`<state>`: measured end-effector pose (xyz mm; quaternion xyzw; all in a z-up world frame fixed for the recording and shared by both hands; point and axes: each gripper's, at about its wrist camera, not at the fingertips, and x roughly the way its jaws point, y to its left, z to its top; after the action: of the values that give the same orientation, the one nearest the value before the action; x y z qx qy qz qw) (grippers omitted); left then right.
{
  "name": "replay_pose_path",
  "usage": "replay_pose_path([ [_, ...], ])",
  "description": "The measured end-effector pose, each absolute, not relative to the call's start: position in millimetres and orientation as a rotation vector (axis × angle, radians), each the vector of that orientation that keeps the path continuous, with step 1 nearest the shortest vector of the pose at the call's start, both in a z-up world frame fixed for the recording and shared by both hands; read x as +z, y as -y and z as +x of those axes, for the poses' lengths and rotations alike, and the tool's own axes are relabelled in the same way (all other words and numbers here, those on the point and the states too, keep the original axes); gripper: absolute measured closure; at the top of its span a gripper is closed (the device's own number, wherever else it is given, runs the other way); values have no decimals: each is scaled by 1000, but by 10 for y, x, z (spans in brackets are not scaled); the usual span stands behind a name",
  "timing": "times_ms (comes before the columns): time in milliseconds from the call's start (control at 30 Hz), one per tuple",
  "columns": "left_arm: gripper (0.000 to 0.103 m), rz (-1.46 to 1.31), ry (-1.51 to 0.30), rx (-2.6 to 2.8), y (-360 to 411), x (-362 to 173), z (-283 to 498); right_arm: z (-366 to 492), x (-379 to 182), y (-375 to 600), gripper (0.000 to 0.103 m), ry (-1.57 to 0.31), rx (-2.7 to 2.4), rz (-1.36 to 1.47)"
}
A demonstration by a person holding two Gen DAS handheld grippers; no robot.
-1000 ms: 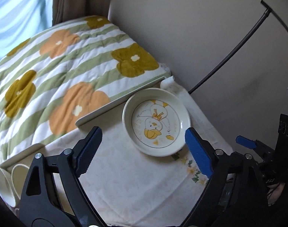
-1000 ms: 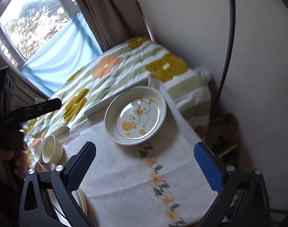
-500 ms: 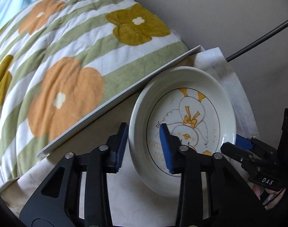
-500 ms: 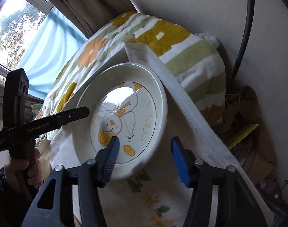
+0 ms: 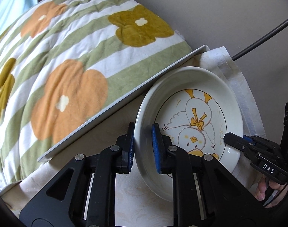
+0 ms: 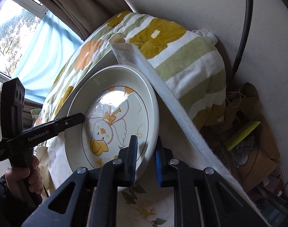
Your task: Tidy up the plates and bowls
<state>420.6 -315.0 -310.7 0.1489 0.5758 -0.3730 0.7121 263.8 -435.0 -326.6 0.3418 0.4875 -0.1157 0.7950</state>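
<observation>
Clamping the plate (image 5: 198, 117) from both sides is the step I have in hand. My left hand-held gripper (image 5: 143, 147) has its blue ribbed pads (image 5: 155, 147) closing onto the rim at about 9 o'clock, one pad outside the wall and one inside, with the rim between them. My right hand-held gripper (image 6: 145, 157) has come right down onto the opposite rim at about 3 o'clock, one finger inside, one outside.

The plate is a deep, round, glazed cream dish with a raised sloping wall, a thin dark ring and a yellow-and-white duck drawn on its floor; the glaze throws a bright glare in the right wrist view. It sits on the surface (image 5: 144, 206), which is covered by a pale cloth printed with flowers, just beside a thin white board (image 5: 125, 102) at 11 o'clock. Beyond that lies a plush blanket (image 5: 68, 56), green-and-white striped with orange and mustard blossoms.

Next, I judge, comes a level two-handed lift; glazed ceramic is slippery, so both grips must stay even.
</observation>
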Motion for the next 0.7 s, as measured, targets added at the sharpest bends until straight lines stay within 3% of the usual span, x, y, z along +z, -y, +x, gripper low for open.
replay_pose_path([
  [267, 88, 317, -1239, -798, 3059, -2890, 4110, 2590, -3101, 4286, 87, -1021, -204, 665],
  [700, 88, 201, -1112, -690, 2239, -1953, 3431, 2270, -2266, 3870, 87, -927, -35, 535],
])
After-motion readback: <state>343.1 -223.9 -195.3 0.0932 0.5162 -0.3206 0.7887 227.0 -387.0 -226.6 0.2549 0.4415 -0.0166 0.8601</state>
